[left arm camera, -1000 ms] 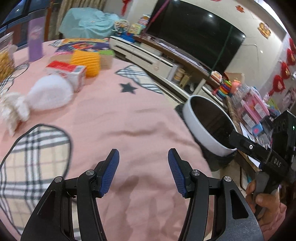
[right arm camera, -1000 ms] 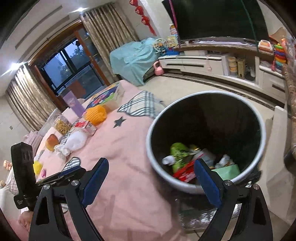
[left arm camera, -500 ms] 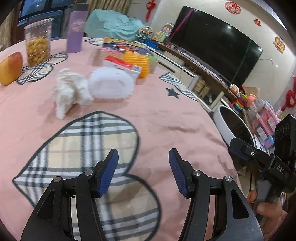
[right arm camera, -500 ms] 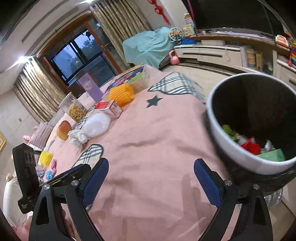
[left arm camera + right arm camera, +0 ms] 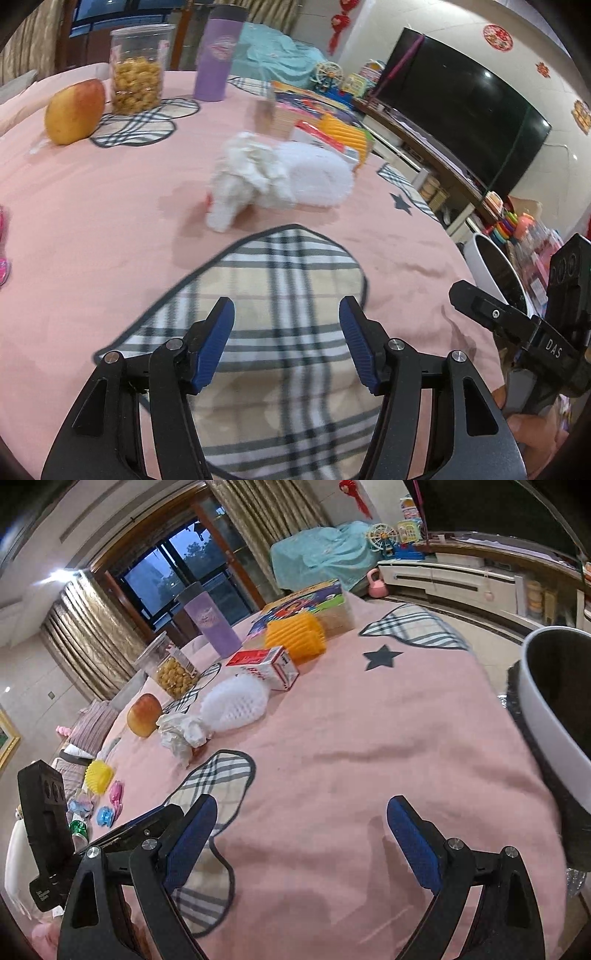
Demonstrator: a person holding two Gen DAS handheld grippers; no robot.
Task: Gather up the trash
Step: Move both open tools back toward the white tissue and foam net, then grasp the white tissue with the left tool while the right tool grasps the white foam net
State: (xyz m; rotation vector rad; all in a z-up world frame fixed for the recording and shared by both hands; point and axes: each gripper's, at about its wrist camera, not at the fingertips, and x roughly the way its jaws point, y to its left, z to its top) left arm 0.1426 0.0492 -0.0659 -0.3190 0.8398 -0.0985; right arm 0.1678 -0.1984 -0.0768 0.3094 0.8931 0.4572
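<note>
On the far left of the worktop (image 5: 110, 229), covered in a pink cloth, a mango (image 5: 74, 110) stands beside a clear jar (image 5: 138, 68) part filled with yellow snacks. Next to the jar stands a purple tumbler (image 5: 216, 59), its lid on, so its contents cannot be told.

Toward the middle lies the trash: a crumpled white tissue (image 5: 245, 177), touching a white foam fruit net (image 5: 317, 173) on its right. Behind them sit a red and white carton (image 5: 267, 666), a yellow ribbed cup (image 5: 295, 637) on its side and a colourful flat box (image 5: 306, 602).

The left gripper (image 5: 286, 332) hovers over a plaid patch (image 5: 280, 280) on the cloth, well short of the tissue. Its jaws stand apart with nothing between them and have just been opening a little. Bare pink cloth lies open between the patch and the tissue.

The right gripper (image 5: 299, 834) hangs over bare cloth nearer the worktop's right edge, jaws wide apart and empty.

Past that edge stands a white-rimmed trash bin (image 5: 550, 709), dark inside; its contents are out of sight from here. The worktop's rounded edge runs just beside the bin's rim.
</note>
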